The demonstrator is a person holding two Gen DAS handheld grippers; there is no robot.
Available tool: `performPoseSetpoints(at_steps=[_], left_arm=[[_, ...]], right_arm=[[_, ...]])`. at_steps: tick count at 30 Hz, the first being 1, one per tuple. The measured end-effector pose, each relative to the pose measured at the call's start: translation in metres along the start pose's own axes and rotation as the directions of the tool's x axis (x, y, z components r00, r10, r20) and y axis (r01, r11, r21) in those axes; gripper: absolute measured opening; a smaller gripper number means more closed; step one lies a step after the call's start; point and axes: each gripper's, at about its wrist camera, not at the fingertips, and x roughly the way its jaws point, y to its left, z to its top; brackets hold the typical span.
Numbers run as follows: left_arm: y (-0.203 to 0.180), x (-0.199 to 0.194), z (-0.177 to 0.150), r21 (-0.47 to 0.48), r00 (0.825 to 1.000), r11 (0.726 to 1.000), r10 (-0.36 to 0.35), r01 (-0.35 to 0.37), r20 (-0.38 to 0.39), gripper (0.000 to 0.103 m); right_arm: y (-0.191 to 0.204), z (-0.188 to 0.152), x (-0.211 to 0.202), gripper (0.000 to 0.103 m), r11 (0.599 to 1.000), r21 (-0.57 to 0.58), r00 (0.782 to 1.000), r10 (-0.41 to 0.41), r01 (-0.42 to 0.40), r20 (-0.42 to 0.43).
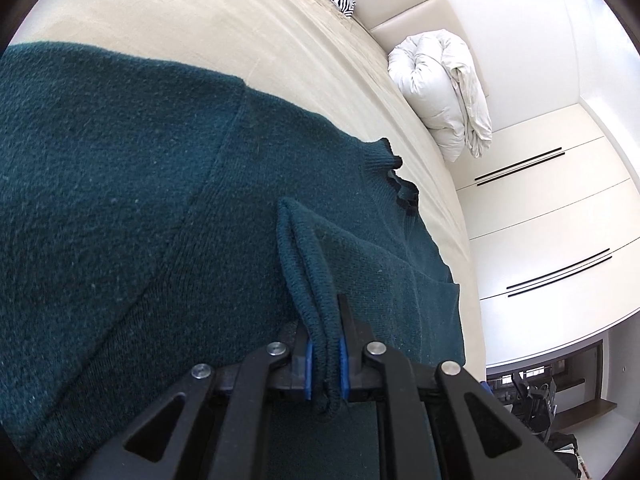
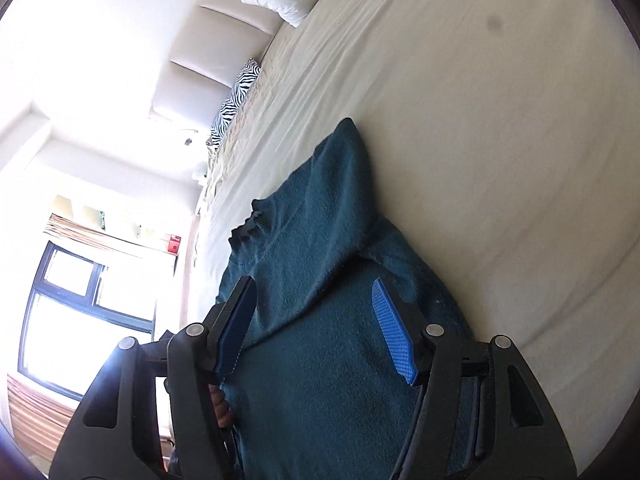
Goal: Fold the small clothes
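Pinching a ribbed cuff of the dark green sweater (image 1: 160, 184) lying on the bed (image 1: 200, 12), the left gripper (image 1: 325, 354) looks mid-fold; the right gripper (image 2: 316, 320) hovers over it, jaws apart and empty. Next, likely, laying the sleeve across the body.

1. The left wrist view looks down along its gripper (image 1: 325, 354), close over the green sweater (image 1: 120, 200), toward the wardrobe (image 1: 540, 200).
2. The right wrist view faces the window (image 2: 80, 312).
3. Both share sweater, bed (image 1: 200, 20), duvet (image 1: 440, 88).
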Motion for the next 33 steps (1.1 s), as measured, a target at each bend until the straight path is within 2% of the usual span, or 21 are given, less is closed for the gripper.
performPoseSetpoints(at_steps=[3,5,8,12,15,17,20,27,33], left_arm=[[0.000,0.001,-0.001,0.019,1.000,1.000,0.003,-0.004,0.016,0.013],[0.000,0.001,-0.003,0.041,0.999,0.999,0.005,-0.007,0.032,0.012],[0.002,0.001,-0.005,0.060,0.999,0.998,-0.011,0.008,0.051,0.012],[0.003,0.002,-0.006,0.075,0.998,0.997,-0.011,0.007,0.055,0.013],[0.003,0.003,-0.006,0.075,0.998,0.997,-0.009,0.005,0.055,0.013],[0.002,0.004,-0.006,0.076,0.999,0.997,-0.002,-0.002,0.054,0.013],[0.002,0.004,-0.007,0.076,0.998,0.997,-0.005,0.000,0.055,0.013],[0.001,0.005,-0.007,0.078,0.998,0.997,-0.005,0.001,0.057,0.013],[0.001,0.004,-0.006,0.070,0.998,0.998,-0.011,0.007,0.054,0.013]], right_arm=[[0.008,0.031,0.021,0.060,0.999,0.016,0.999,0.033,-0.033,-0.019],[0.009,0.051,0.045,0.060,0.997,0.038,0.996,0.068,-0.066,-0.061],[0.008,0.078,0.084,0.060,0.996,0.061,0.992,0.077,-0.071,-0.099],[-0.005,0.111,0.126,0.060,0.993,0.109,0.993,0.044,-0.031,-0.113],[-0.022,0.125,0.149,0.058,0.980,0.186,0.987,0.089,-0.064,-0.130],[-0.024,0.128,0.153,0.058,0.978,0.193,0.984,0.110,-0.082,-0.138],[-0.023,0.119,0.144,0.058,0.982,0.166,0.977,0.123,-0.095,-0.172],[-0.018,0.068,0.110,0.058,0.984,0.118,0.952,0.158,-0.131,-0.262],[-0.025,0.027,0.073,0.059,0.987,0.091,0.955,0.150,-0.131,-0.257]])
